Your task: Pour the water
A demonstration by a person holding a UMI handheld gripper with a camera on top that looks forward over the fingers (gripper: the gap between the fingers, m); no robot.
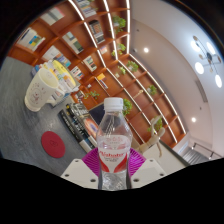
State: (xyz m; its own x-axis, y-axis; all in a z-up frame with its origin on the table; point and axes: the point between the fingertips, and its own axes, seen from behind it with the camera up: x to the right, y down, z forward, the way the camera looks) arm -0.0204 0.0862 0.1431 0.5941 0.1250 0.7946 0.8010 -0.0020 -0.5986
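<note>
Gripping the water bottle (114,145) low on its body, the fingers (113,163) appear clenched on it, with the magenta pads showing on either side of the red label. The bottle stands upright along the fingers and looks lifted clear of the grey surface (30,125), though its base is hidden, so I cannot be sure. Its white cap (114,103) still seems to be on.

Beyond the fingers, well apart from the bottle, sit a pale cup-like container (42,90), a red coaster (53,145) and a dark elongated object (73,128) lying flat. Wooden shelves (95,40) with small plants climb the wall behind.

Several risks follow, in my judgement. If the cap is truly closed, tipping produces nothing. The thin plastic may buckle under the squeeze, pushing water out early or letting the bottle slip. The receiving container is far off, so a tilt begun too soon would wet the surface.
</note>
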